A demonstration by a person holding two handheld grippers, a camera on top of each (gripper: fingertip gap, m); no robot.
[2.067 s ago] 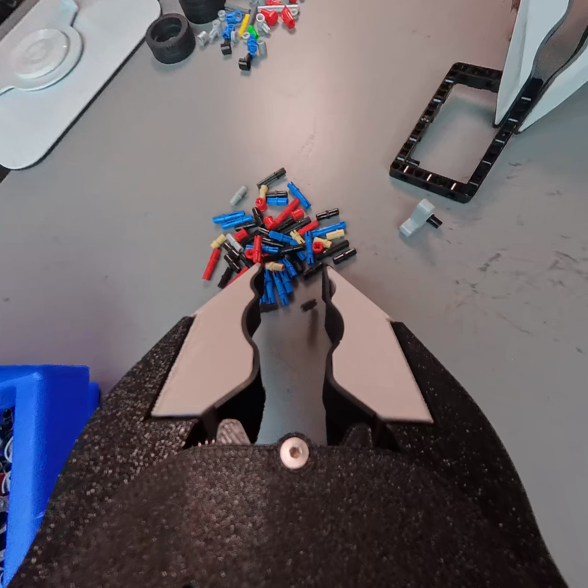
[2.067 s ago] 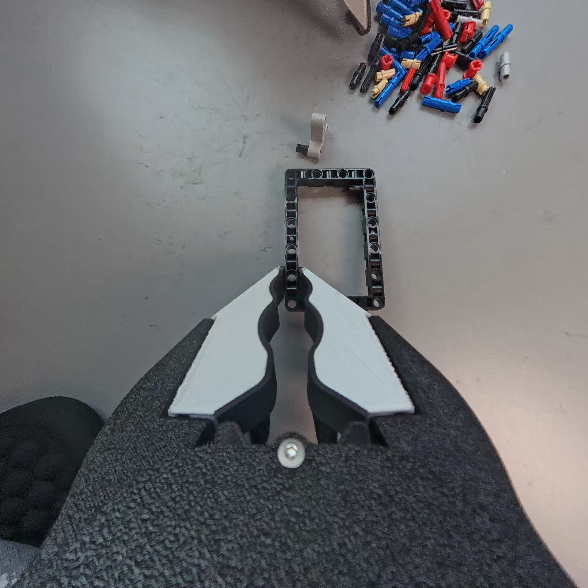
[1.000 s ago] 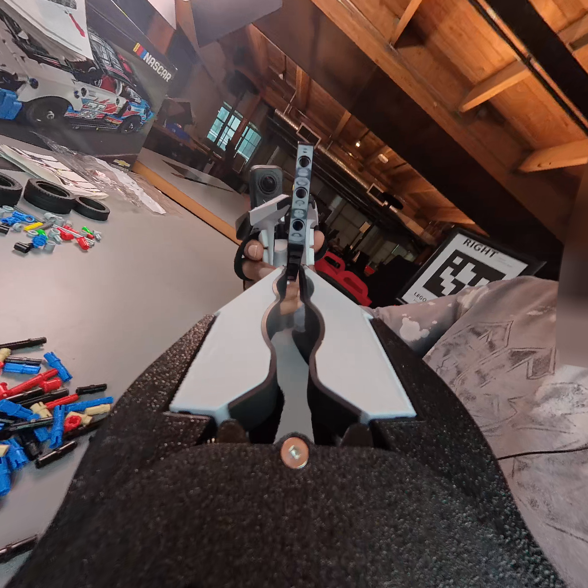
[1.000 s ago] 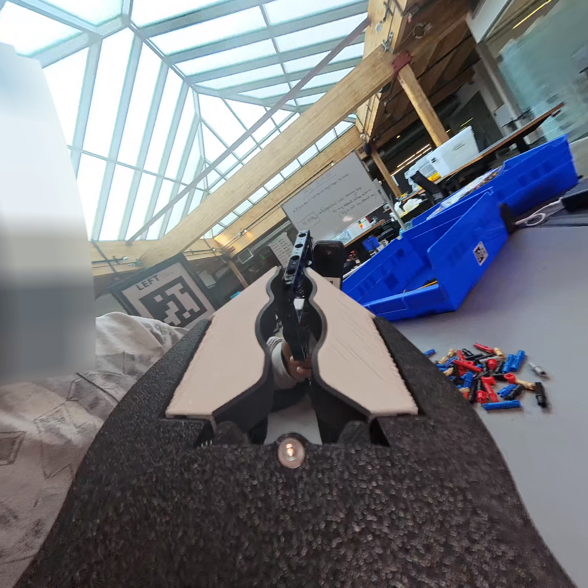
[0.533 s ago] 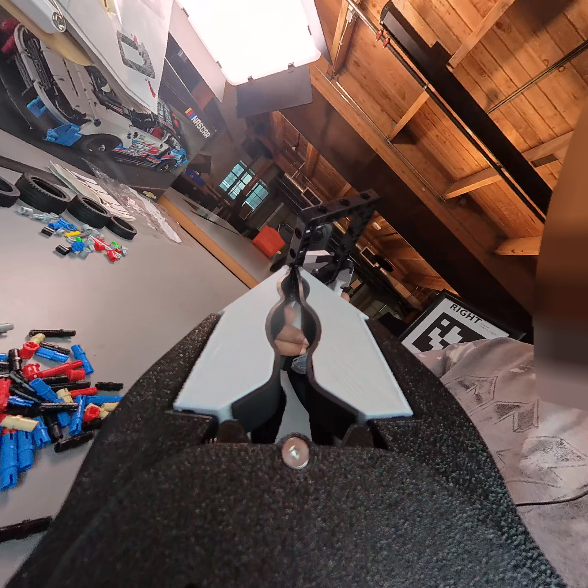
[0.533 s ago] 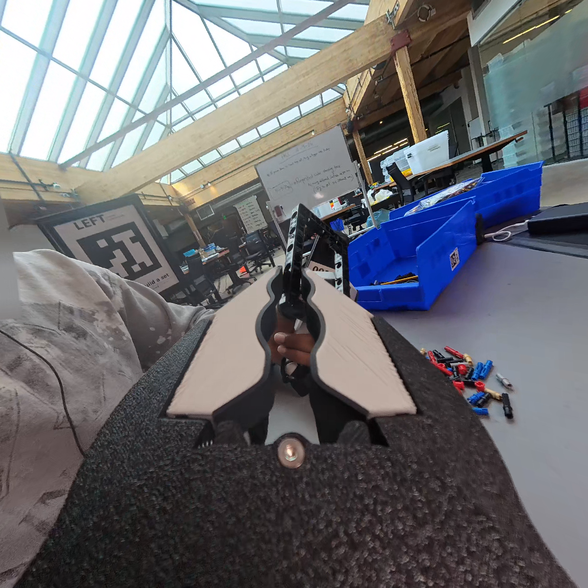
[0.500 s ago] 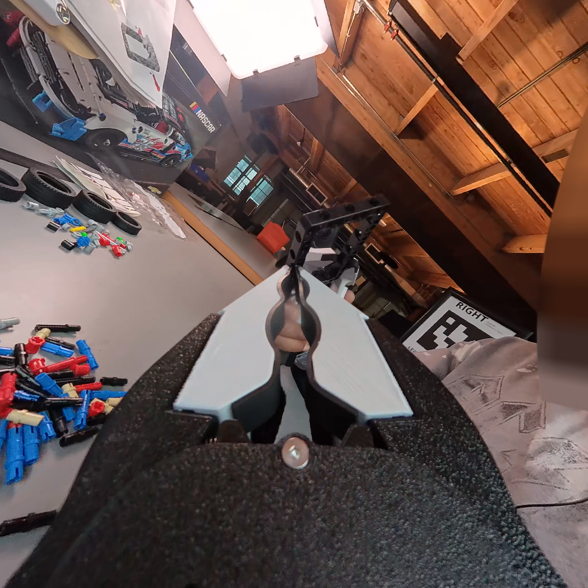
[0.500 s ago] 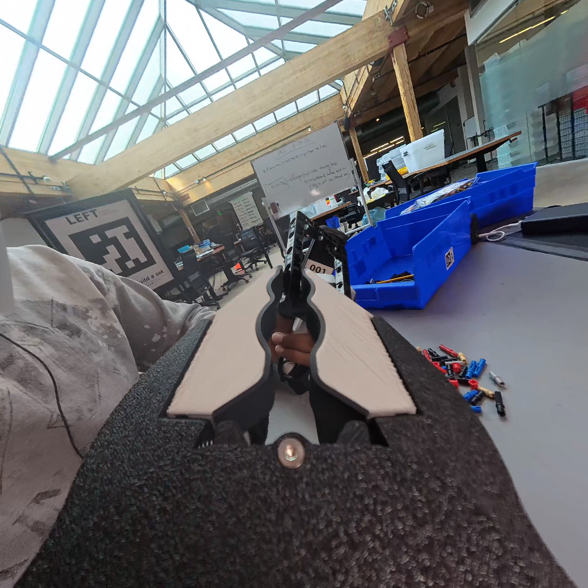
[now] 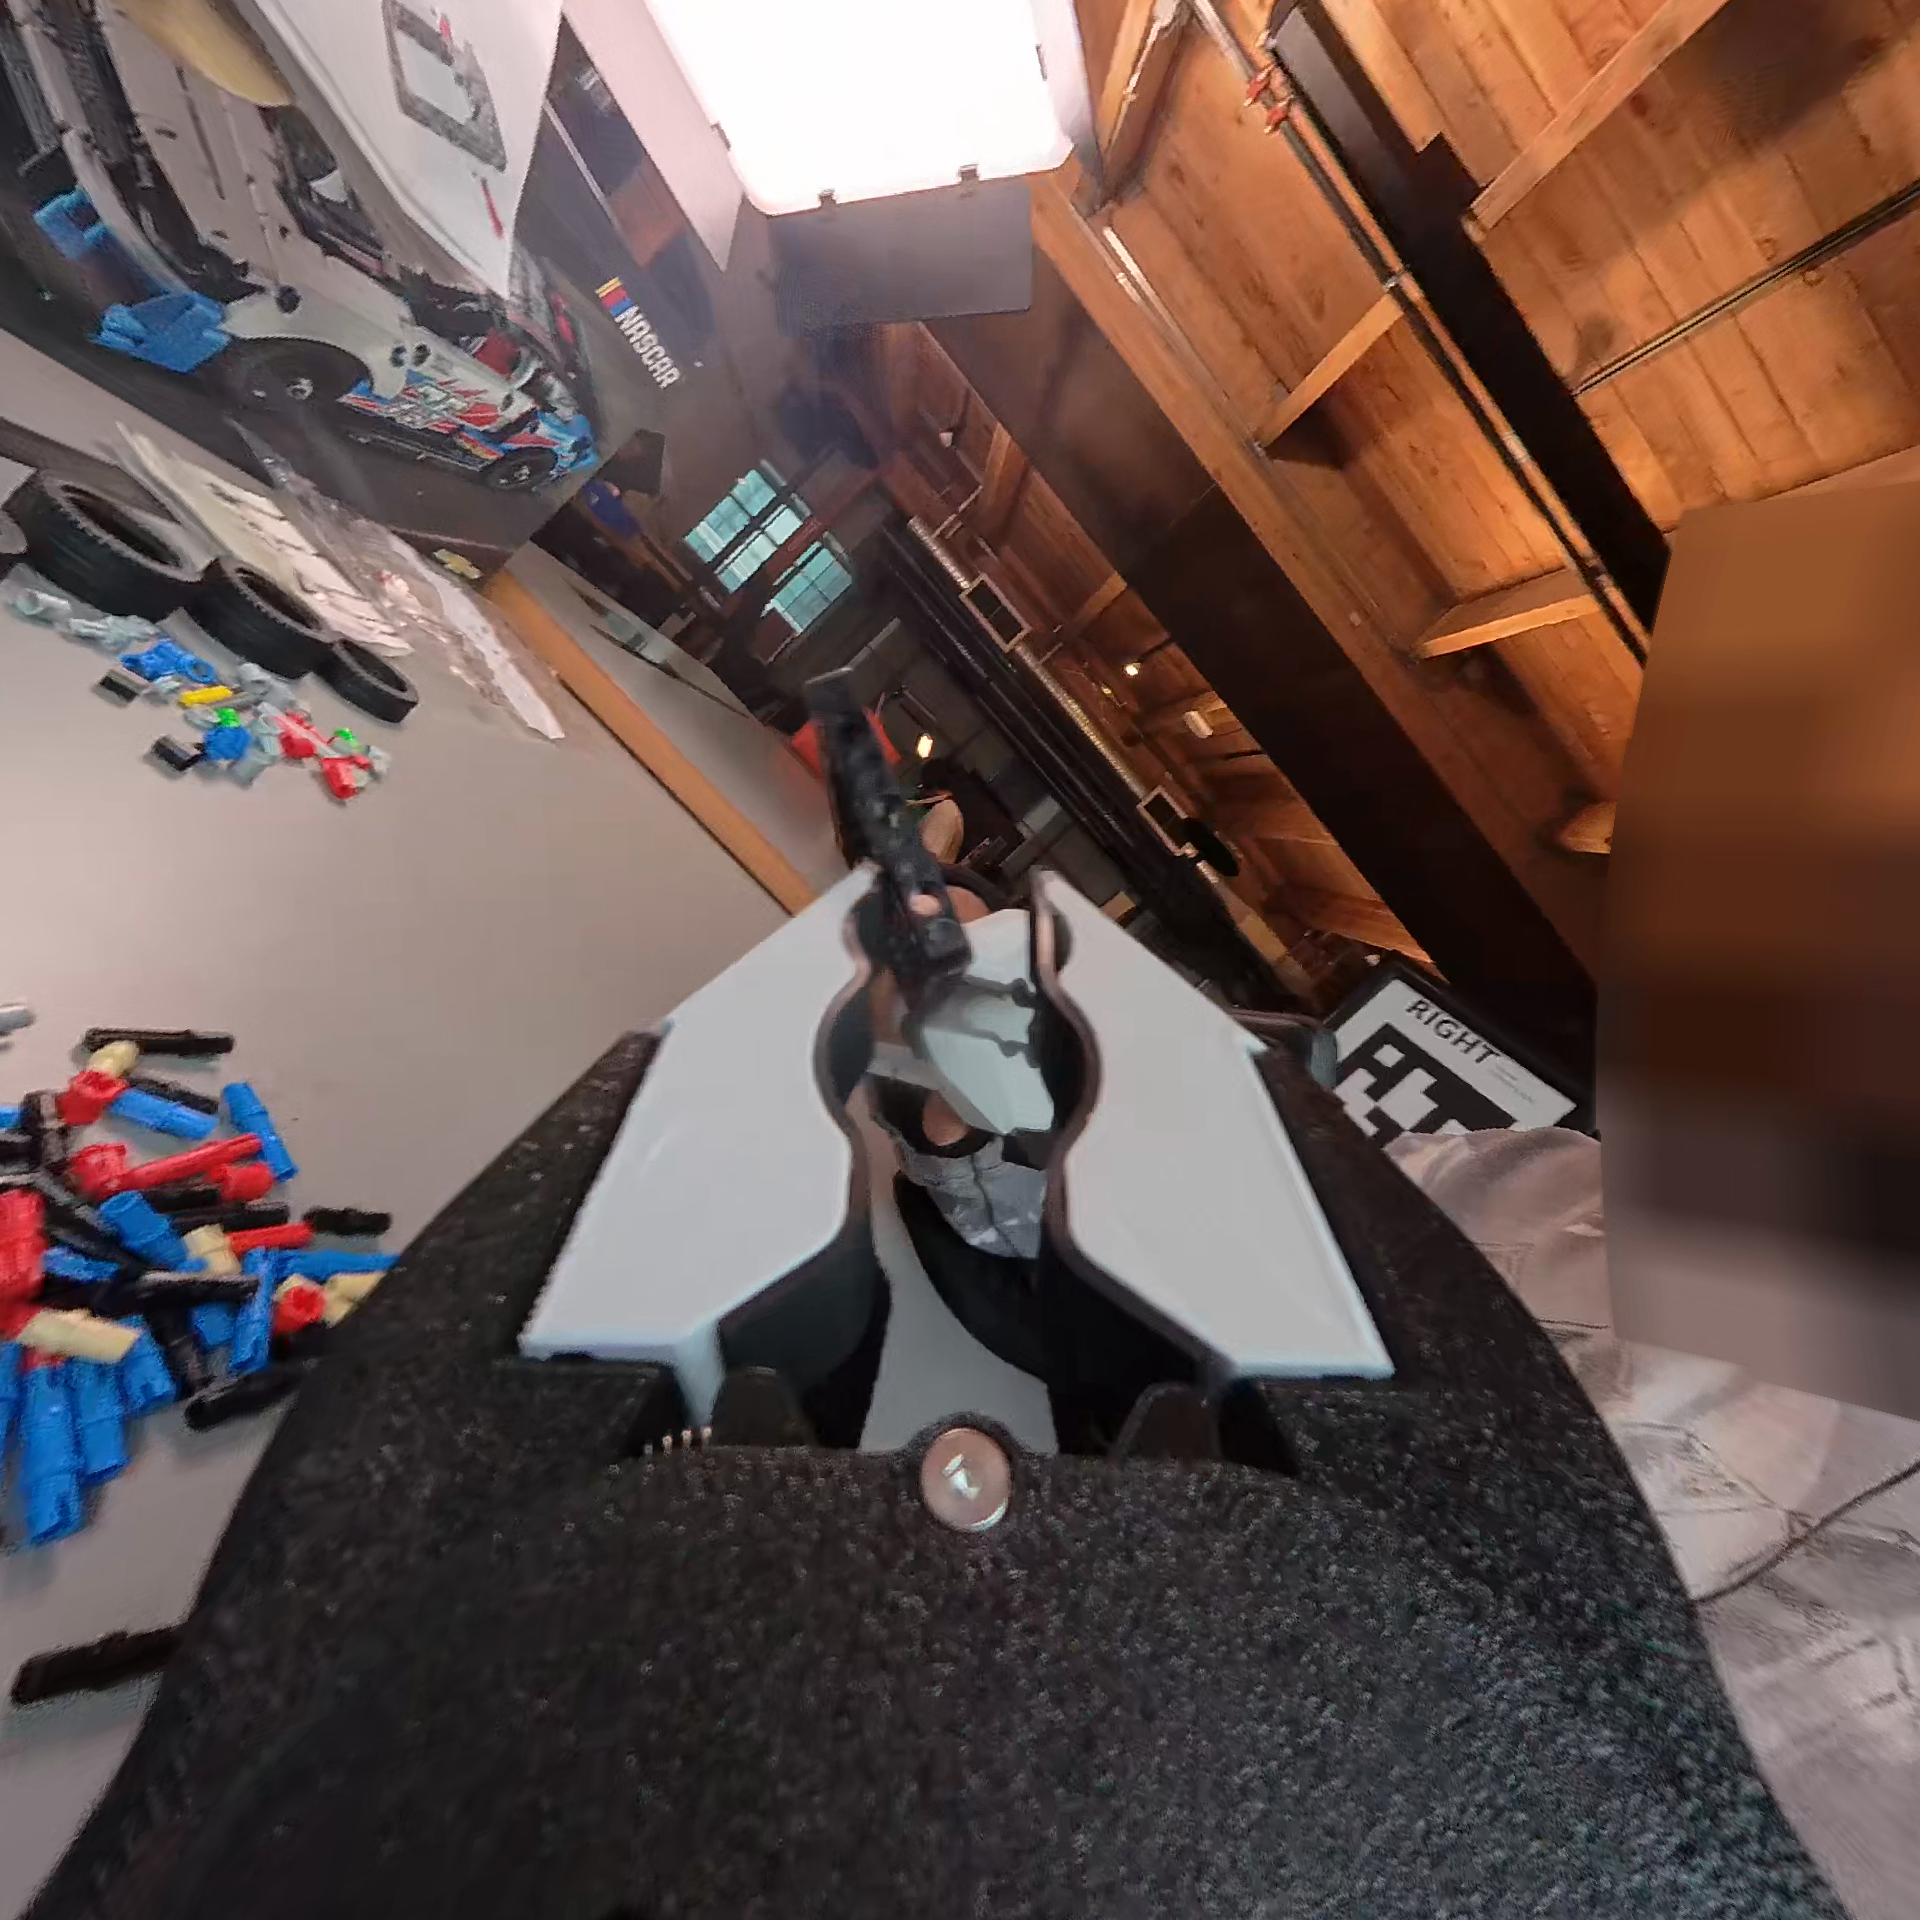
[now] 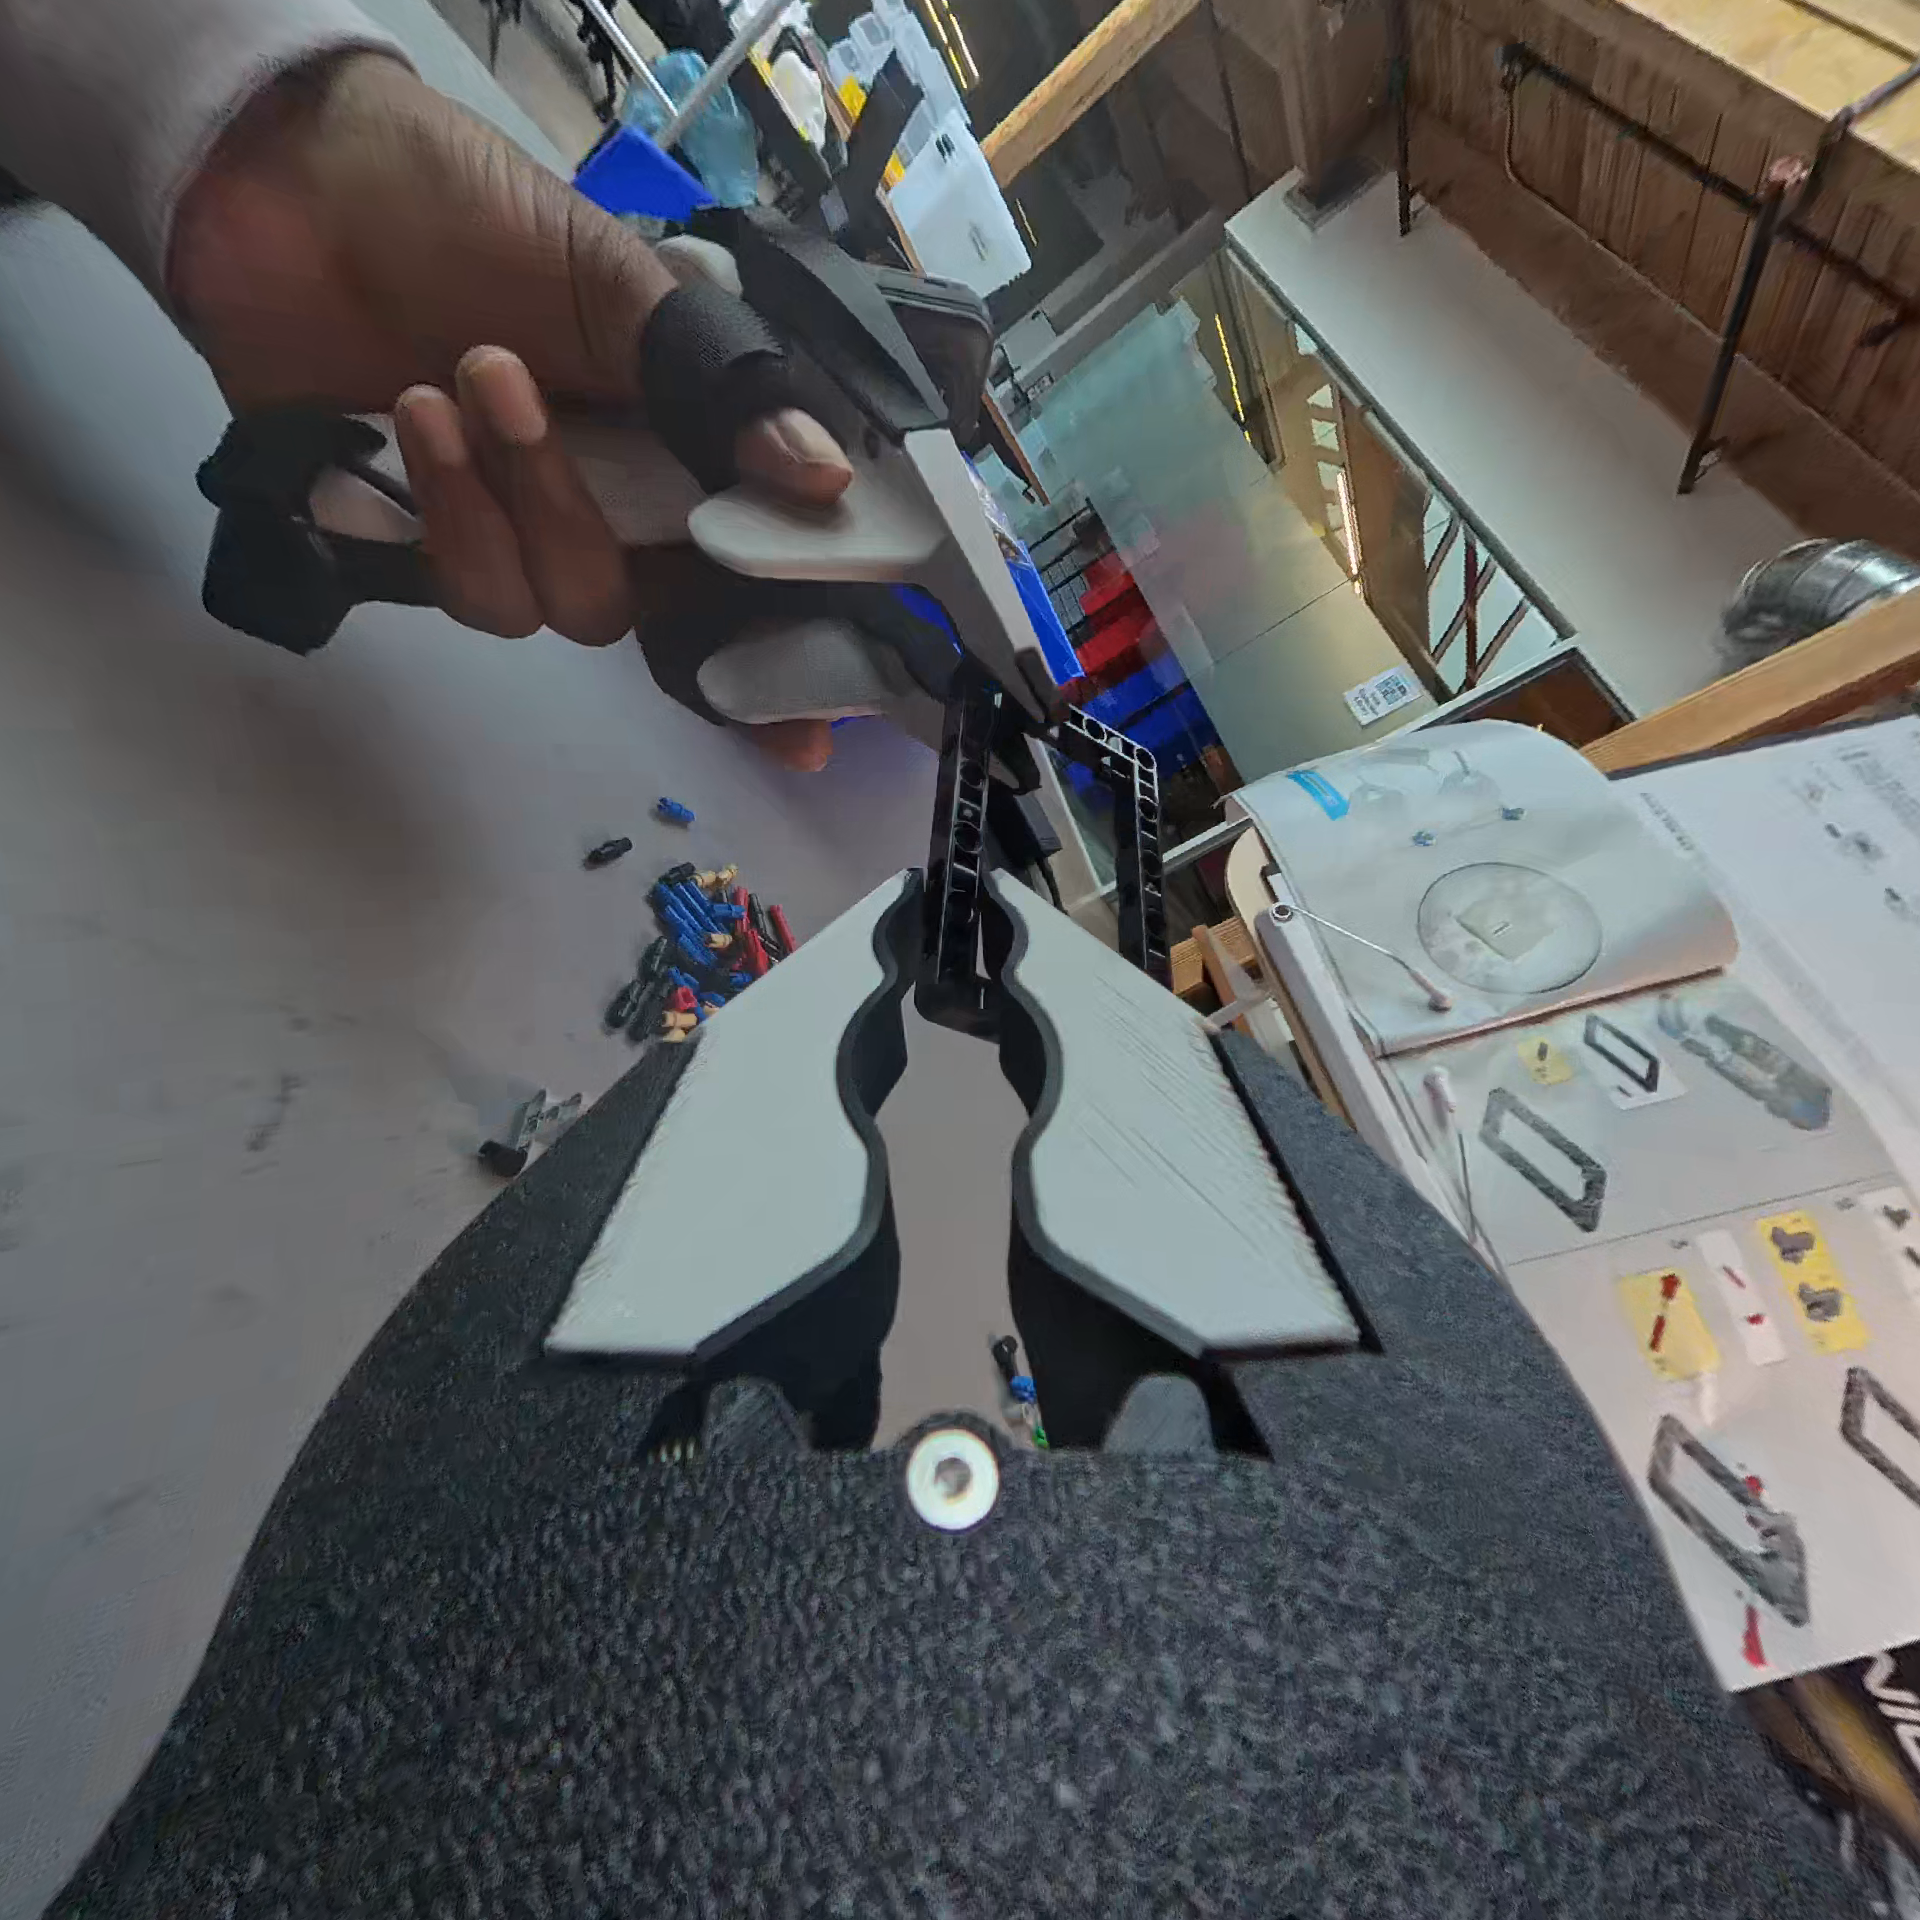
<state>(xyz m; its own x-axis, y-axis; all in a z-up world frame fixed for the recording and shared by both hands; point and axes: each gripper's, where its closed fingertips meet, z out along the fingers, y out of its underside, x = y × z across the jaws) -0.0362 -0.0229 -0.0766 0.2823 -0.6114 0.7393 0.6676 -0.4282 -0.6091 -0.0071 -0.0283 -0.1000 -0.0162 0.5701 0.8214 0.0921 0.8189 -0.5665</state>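
Note:
A black rectangular beam frame (image 10: 1138,821) is held in the air above the grey table (image 10: 260,935). My right gripper (image 10: 958,894) is shut on one corner of it. In the left wrist view the frame (image 9: 868,790) shows edge-on. It passes between the parted jaws of my left gripper (image 9: 956,899) and lies against the left finger. The right gripper's pale fingers (image 9: 982,1060) show just behind. In the right wrist view a hand (image 10: 416,260) holds the left gripper (image 10: 1023,696), whose tips are at the frame's far corner.
A pile of blue, red, black and tan pins (image 9: 135,1236) lies on the table, also in the right wrist view (image 10: 696,945). Black tyres (image 9: 260,613) and small coloured parts (image 9: 260,727) lie farther back. An open instruction booklet (image 10: 1714,1195) lies at the right, and a grey piece with a black pin (image 10: 525,1127) nearby. About 4 centimetres separates my left fingertips from my right.
Both grippers lifted the frame off the table and held it in the air. Now the left jaws have opened off it, and the right gripper has turned with the frame.

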